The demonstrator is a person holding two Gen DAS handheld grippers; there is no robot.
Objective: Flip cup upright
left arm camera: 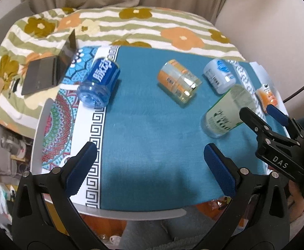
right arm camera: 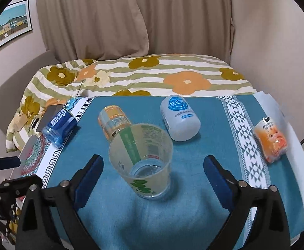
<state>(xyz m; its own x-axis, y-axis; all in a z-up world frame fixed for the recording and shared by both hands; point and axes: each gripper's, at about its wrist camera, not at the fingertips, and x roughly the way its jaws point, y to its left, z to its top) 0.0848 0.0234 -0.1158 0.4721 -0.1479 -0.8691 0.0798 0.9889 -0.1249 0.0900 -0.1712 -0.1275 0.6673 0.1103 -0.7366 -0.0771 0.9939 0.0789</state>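
A clear plastic cup with green print (right arm camera: 144,162) stands upright on the blue cloth, mouth up, between the fingers of my right gripper (right arm camera: 153,166). The right gripper is open and its blue pads (right arm camera: 216,177) are apart from the cup. In the left wrist view the same cup (left arm camera: 224,112) is at the right, with the right gripper (left arm camera: 258,112) around it. My left gripper (left arm camera: 150,166) is open and empty above the near middle of the cloth.
Lying on the cloth (left arm camera: 147,125) are a blue cup (left arm camera: 99,83), an orange-labelled clear cup (left arm camera: 178,81), a white cup (left arm camera: 219,76) and an orange printed cup (right arm camera: 271,140). A dark folding case (left arm camera: 47,70) lies on the flowered quilt (right arm camera: 152,75) behind the table.
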